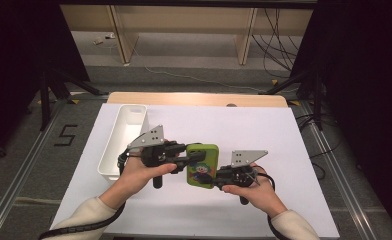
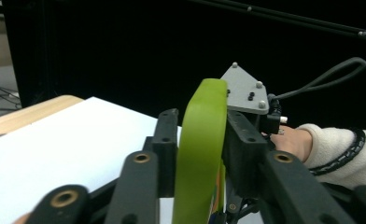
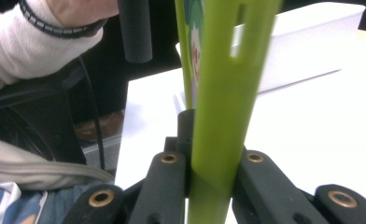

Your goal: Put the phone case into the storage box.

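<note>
Green plastic is catching the eye first: a flat green case with a cartoon picture on its face is being held up above the white table, between two hand-held grippers. The left gripper is coming at it from the left side, reaching the case's upper left edge, and the right gripper is meeting it from the right, at the lower right edge. Each gripper is sitting in one of the person's hands, with cream sleeves showing at the bottom of the high view.

In the left gripper view the case is standing edge-on between the two black jaws; the right-hand jaw is lying against it, while a thin gap seems to be showing on the other side, so I cannot tell whether this grip is firm. No earlier picture is backing any motion there. The other hand is showing beyond the case.

In the right gripper view the case is again standing edge-on, and the jaws are clamping tight on its lower end, pressing it from both sides.

A white tray is lying on the table just beyond the left hand, long side running away from the person, well apart from the case. The right hand is resting low near the table's front edge.
</note>
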Available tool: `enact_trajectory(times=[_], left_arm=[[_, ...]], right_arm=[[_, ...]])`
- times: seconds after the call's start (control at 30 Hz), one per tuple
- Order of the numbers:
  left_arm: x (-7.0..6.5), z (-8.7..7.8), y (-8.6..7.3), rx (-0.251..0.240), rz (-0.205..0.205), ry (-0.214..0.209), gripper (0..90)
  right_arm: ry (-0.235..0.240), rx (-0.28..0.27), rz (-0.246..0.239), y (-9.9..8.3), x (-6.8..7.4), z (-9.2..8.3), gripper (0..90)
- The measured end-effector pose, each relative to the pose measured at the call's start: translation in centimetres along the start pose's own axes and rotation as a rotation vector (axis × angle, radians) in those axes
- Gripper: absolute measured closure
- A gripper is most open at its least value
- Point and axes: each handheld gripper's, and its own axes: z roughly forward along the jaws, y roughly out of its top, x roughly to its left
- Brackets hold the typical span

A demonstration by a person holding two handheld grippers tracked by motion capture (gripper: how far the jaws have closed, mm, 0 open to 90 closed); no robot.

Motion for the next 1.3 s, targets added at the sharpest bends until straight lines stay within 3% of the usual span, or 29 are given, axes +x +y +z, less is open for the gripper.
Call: enact_trajectory(times=[0.2, 0.3, 0.47, 0.63, 0.93, 1.03, 1.3], left_arm=[[-0.3, 0.3, -0.1, 0.021, 0.032, 0.085, 39.9], [-0.4, 0.3, 0.0, 0.034, 0.032, 0.129, 22.9], [-0.4, 0.2, 0.1, 0.038, 0.039, 0.182, 13.0], [-0.8, 0.5, 0.2, 0.035, 0.058, 0.262, 1.4], [-1.9, 1.5, 0.6, 0.007, 0.077, 0.340, 0.0], [-1.8, 1.8, 0.8, -0.002, 0.075, 0.380, 0.0], [-1.8, 3.4, 1.1, -0.007, 0.082, 0.426, 0.0]], right_arm=[[-0.044, -0.001, 0.029, 0.4, 0.4, 0.1, 87.0], [-0.078, -0.022, 0.044, 0.4, 0.3, 0.0, 87.2], [-0.159, -0.038, 0.055, 0.6, 0.3, -0.6, 87.1], [-0.249, -0.038, 0.049, 1.0, 0.6, -0.4, 87.0], [-0.391, -0.040, 0.052, 1.5, 1.2, 0.5, 87.0], [-0.418, -0.035, 0.056, 1.4, 1.2, 0.6, 86.9], [-0.455, -0.021, 0.061, 1.4, 1.4, 1.0, 86.9]])
